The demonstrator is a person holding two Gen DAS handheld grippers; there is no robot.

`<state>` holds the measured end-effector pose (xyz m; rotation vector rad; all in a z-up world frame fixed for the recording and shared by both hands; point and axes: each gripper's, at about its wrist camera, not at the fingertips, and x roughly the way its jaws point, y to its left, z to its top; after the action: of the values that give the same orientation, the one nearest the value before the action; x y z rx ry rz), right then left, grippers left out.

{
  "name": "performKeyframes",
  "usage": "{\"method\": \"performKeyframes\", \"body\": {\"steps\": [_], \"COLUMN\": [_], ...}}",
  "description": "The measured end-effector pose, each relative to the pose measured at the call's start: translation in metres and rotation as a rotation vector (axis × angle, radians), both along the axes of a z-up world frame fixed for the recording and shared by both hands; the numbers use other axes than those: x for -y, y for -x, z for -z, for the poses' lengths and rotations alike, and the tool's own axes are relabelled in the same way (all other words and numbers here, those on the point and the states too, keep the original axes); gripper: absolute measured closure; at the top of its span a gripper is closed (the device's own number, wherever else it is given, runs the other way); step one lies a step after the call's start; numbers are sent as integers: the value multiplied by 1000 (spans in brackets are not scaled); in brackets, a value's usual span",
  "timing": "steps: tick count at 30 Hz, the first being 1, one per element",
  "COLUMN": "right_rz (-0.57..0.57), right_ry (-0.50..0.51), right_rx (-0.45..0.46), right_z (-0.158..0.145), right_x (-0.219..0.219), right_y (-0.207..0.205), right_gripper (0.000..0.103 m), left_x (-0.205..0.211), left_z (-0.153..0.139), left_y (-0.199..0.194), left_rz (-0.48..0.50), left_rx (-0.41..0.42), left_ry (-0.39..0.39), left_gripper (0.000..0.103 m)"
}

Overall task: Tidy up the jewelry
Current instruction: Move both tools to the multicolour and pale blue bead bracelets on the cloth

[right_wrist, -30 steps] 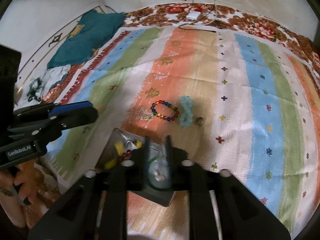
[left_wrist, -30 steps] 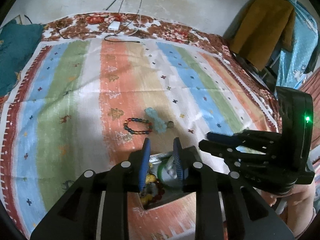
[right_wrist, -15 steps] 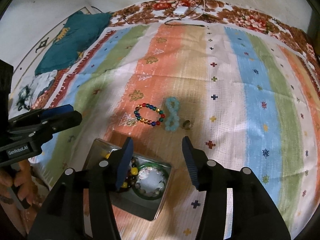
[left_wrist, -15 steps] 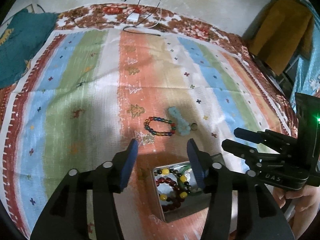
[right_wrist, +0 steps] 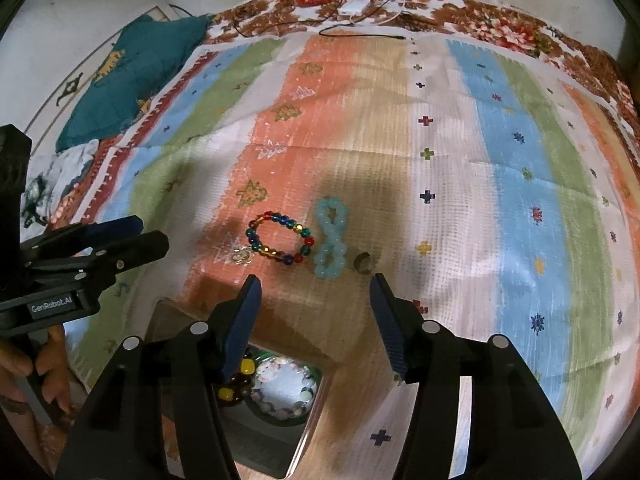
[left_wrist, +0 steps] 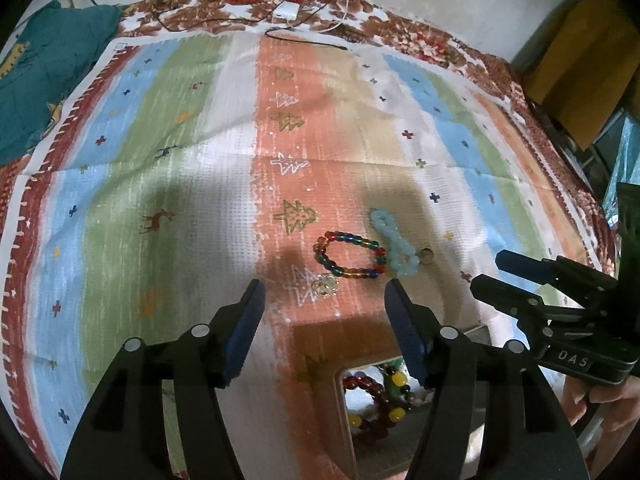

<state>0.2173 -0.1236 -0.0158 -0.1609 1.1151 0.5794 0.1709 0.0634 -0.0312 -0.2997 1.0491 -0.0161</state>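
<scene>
On the striped cloth lie a multicoloured bead bracelet (left_wrist: 347,239) (right_wrist: 280,218), a pale blue bead bracelet (left_wrist: 394,240) (right_wrist: 330,236) twisted into a figure eight, a small ring (left_wrist: 427,256) (right_wrist: 363,262) and a gold pendant (left_wrist: 326,286) (right_wrist: 242,256). My left gripper (left_wrist: 325,296) (right_wrist: 154,232) hangs just short of the pendant, its jaws opening with nothing between them. My right gripper (right_wrist: 315,284) (left_wrist: 490,270) hovers just short of the blue bracelet, its jaws also opening and empty. An open metal tin (right_wrist: 176,320) (left_wrist: 346,420) below both holds several bracelets.
A teal cloth (right_wrist: 132,76) lies at the back left. A white charger (left_wrist: 289,11) with cables sits on the floral far edge. Yellow fabric (left_wrist: 576,64) hangs at the right. A person's hands (right_wrist: 48,364) hold the gripper handles.
Both grippers have gone from narrow to wide open. Both have moved forward and down, off the tin and toward the loose jewellery, which now looks larger.
</scene>
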Motion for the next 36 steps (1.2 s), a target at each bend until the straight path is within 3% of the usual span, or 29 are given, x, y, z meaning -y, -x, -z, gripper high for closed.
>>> {"method": "performKeyframes", "body": {"steps": [36], "right_rz": [-45], "right_ry": [99], "right_rx": [-17], "right_z": [40], "right_x": [-25], "right_y": [-41], "right_gripper": [47], "left_x": [1], "left_z": [41], "left_y": [-49], "left_rz": [56], "left_rx": [-102], "left_ry": [-8], "left_gripper": [42]}}
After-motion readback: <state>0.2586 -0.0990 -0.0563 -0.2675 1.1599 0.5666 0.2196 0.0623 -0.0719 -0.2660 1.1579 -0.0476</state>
